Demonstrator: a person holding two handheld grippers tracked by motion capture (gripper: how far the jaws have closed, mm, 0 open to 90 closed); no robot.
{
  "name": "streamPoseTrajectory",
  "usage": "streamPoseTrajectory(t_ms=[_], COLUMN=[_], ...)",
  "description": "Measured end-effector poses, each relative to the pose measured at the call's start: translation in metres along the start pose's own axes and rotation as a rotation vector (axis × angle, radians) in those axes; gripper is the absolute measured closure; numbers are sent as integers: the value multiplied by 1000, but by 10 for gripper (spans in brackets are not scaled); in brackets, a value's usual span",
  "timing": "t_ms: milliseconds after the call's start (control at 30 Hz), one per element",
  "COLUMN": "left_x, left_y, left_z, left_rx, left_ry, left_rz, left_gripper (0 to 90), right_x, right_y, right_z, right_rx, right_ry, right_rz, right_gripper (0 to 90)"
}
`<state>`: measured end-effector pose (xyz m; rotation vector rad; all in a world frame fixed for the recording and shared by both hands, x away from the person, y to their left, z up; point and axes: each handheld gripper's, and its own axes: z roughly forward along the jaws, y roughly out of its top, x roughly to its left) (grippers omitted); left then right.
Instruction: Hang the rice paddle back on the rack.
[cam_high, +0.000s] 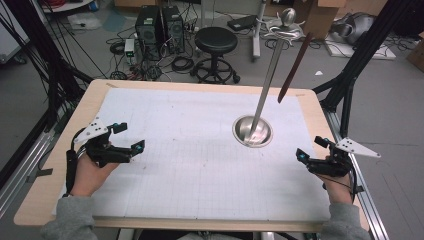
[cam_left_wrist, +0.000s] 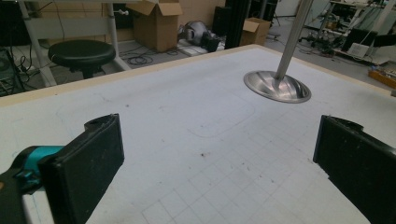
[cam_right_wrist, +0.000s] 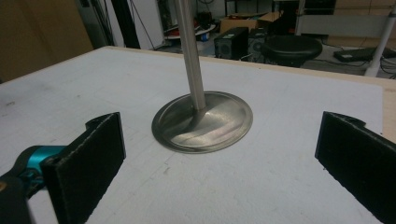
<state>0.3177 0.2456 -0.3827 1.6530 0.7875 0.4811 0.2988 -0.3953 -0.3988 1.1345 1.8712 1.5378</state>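
The left gripper (cam_high: 129, 137) has its jaws spread wide, holding and touching nothing, low over the white mat (cam_high: 190, 160) at the table's left side. The right gripper (cam_high: 312, 148) is equally wide apart and empty at the right edge. Just ahead of it stands the metal stand (cam_high: 253, 131), its round base flat on the mat and its pole rising upward.

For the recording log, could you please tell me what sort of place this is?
Probably a lab or workshop. Two computer towers stand on the floor among loose cables, cardboard boxes sit behind, and the table carries a gridded mat.
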Motion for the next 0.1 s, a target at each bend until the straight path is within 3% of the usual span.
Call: streamPoseTrajectory(t_ms=[100], left_x=[-3], left_y=[-3], left_z=[0], left_rx=[2], left_ry=[-24], left_rz=[0], left_gripper=[23], right_x=[0], right_y=[0], right_z=[3], right_rx=[3], right_ry=[11], right_rz=[-2], right_gripper=[4])
